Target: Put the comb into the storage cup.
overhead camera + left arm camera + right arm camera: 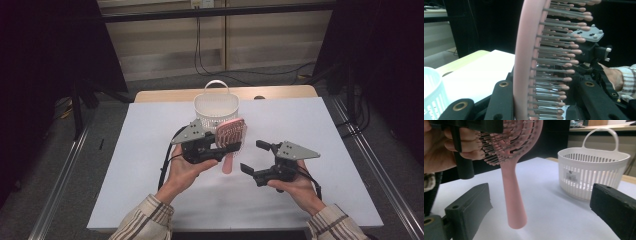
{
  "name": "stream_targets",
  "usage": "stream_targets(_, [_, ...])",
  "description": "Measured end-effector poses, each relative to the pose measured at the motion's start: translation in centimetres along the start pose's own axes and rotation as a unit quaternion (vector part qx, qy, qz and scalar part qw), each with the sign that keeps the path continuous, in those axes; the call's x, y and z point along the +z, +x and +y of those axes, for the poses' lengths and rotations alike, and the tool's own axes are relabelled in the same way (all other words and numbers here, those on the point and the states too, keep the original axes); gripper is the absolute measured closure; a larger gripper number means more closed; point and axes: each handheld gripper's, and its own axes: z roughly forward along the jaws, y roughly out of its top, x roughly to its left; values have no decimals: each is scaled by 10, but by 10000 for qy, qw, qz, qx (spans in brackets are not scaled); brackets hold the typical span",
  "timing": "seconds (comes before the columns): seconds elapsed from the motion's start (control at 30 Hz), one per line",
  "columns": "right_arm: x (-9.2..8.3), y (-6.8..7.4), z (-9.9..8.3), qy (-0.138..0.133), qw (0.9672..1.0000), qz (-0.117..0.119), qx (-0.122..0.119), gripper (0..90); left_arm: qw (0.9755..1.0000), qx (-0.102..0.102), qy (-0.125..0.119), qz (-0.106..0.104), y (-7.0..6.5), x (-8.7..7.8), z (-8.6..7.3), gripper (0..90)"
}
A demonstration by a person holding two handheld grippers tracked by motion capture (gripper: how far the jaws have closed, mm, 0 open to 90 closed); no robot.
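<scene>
A pink hairbrush (232, 131) with grey bristles hangs handle-down just above the white table sheet (150, 150). My left gripper (229, 141) is shut on the brush head; in the left gripper view its jaws clamp the head (524, 62) edge-on, one on the back and one on the bristle side. My right gripper (253, 156) stands open to the right of the handle. In the right gripper view the handle (512, 192) hangs free between and beyond the wide-apart jaws (541, 210), touching neither. A white slotted basket (216, 107) stands behind the brush.
The basket (594, 167) is upright with its handle loop up, near the far middle of the table. The wooden table edge (150, 95) shows beyond the white sheet. Dark frame rails run along both sides. The person's striped sleeves enter from below.
</scene>
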Motion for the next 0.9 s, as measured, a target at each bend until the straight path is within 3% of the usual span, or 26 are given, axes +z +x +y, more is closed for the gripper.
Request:
stream_targets(0.43, [-14, -3, 2, -144, 9985, -513, -96, 15, 9996, -59, -16, 262, 6, -11, 4, 631])
stream_targets(0.77, [-34, -3, 1, -171, 9942, -1026, -262, 19, 9987, -56, -57, 505, 11, -22, 9, 631])
stream_targets(0.9, [-44, -3, 0, -142, 9937, -1073, -287, 26, 9983, -89, -87, 576, 16, -25, 10, 630])
